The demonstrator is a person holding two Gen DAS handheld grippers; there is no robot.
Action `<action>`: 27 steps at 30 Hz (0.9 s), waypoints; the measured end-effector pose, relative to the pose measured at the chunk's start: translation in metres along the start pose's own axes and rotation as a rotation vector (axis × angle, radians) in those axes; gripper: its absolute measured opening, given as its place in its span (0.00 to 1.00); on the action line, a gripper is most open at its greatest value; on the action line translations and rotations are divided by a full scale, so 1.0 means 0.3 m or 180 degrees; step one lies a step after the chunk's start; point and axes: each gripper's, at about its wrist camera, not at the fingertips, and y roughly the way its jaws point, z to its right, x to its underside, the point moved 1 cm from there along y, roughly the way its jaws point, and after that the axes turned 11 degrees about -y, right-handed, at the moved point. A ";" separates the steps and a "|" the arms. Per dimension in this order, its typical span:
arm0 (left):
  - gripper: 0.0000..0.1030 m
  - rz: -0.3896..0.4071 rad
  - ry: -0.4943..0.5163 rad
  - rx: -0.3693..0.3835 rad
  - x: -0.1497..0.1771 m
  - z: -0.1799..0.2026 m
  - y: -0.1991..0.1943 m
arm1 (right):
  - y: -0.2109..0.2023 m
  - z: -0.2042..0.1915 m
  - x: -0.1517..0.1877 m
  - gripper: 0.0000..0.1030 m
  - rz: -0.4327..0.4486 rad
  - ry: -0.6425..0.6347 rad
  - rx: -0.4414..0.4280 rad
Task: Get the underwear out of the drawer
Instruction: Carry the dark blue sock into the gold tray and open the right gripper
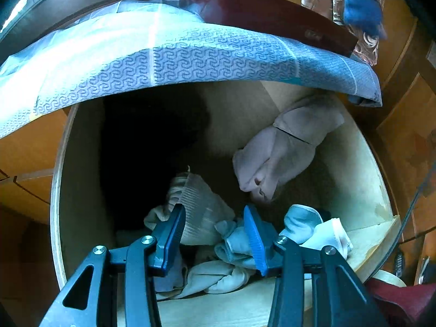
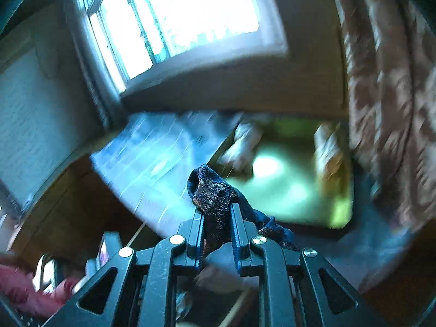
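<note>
In the left wrist view an open wooden drawer (image 1: 362, 179) holds several pieces of underwear. A ribbed beige piece (image 1: 201, 207) and pale blue ones (image 1: 237, 242) lie in a heap at the near end, and a pinkish-grey garment (image 1: 283, 150) lies further back on the right. My left gripper (image 1: 214, 211) hangs open over the heap, its fingers on either side of the beige piece. In the blurred right wrist view my right gripper (image 2: 218, 208) is shut on a dark blue and brown patterned piece of underwear (image 2: 212, 193), held up in the air away from the drawer.
A blue patterned cloth (image 1: 190, 57) overhangs the drawer's far end from a dark red surface (image 1: 261, 8). Wooden cabinet fronts (image 1: 406, 125) stand on both sides. A blue furry item (image 1: 362, 2) shows top right. A window (image 2: 177, 16), curtain (image 2: 387, 87) and green surface (image 2: 288, 174) lie ahead of the right gripper.
</note>
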 end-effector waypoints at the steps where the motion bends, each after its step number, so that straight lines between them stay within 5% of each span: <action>1: 0.43 0.0002 -0.0006 0.0000 0.002 -0.001 0.001 | -0.016 0.021 -0.032 0.17 0.0087 0.0002 0.0082; 5: 0.43 -0.0011 -0.0016 0.0041 0.012 0.001 -0.003 | -0.027 0.076 -0.123 0.16 0.0187 -0.0192 0.0561; 8: 0.43 -0.0030 -0.0009 0.0053 0.017 0.002 0.000 | 0.055 0.123 -0.141 0.17 -0.0029 -0.0291 0.0876; 22: 0.43 -0.0022 -0.0082 0.0038 -0.009 -0.012 0.012 | 0.406 0.274 -0.005 0.16 -0.0843 -0.0340 0.1350; 27: 0.43 -0.0040 -0.0091 0.0021 -0.011 -0.017 0.022 | 0.443 0.295 0.055 0.23 -0.0881 -0.0236 0.1212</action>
